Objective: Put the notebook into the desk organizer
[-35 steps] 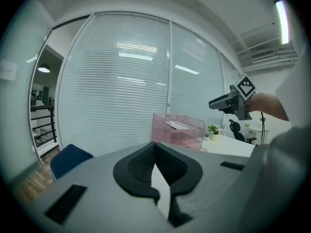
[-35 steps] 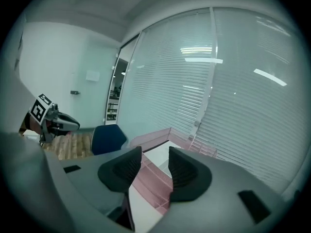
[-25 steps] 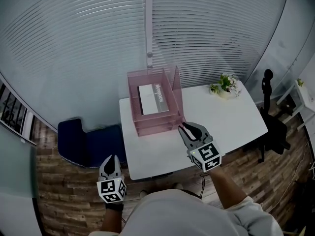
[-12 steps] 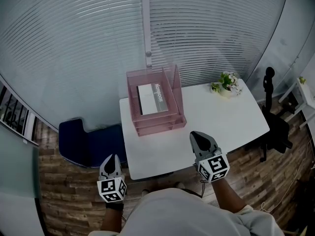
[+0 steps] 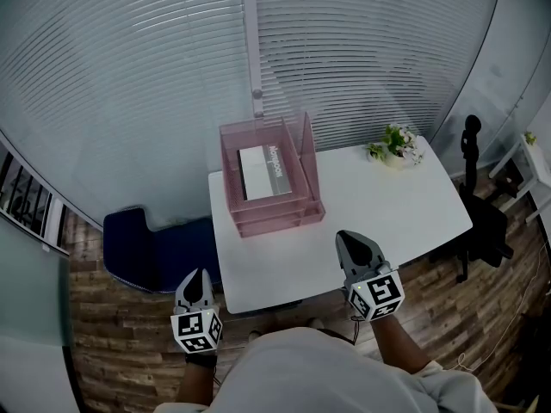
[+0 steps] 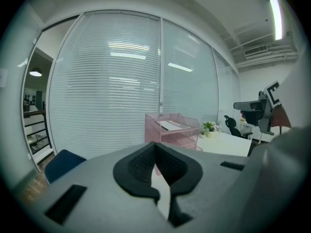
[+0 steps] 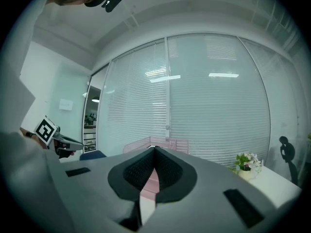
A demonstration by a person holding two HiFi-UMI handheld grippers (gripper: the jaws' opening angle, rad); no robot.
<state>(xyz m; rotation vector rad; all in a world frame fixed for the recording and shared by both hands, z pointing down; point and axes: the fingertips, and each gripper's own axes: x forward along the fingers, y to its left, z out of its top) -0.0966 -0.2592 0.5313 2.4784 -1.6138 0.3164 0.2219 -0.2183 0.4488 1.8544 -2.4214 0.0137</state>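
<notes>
A pink wire desk organizer (image 5: 271, 179) stands at the back left of the white table (image 5: 379, 205). The white and grey notebook (image 5: 263, 171) lies flat in its top tray. My right gripper (image 5: 351, 241) is shut and empty, held over the table's front edge, well short of the organizer. My left gripper (image 5: 196, 284) is shut and empty too, hanging off the table's front left corner above the floor. In the left gripper view the organizer (image 6: 176, 130) with the notebook (image 6: 170, 125) shows beyond the closed jaws. The right gripper view shows the organizer (image 7: 158, 144) just past its closed jaw tips.
A small pot of flowers (image 5: 394, 148) sits at the table's back right. A dark blue seat (image 5: 155, 252) stands left of the table, a black office chair (image 5: 478, 222) to the right. Closed window blinds (image 5: 172, 67) run behind the table. Wooden floor lies below.
My right gripper has drawn back from the organizer's front corner toward me and its jaws have shut. The left gripper has stayed put.
</notes>
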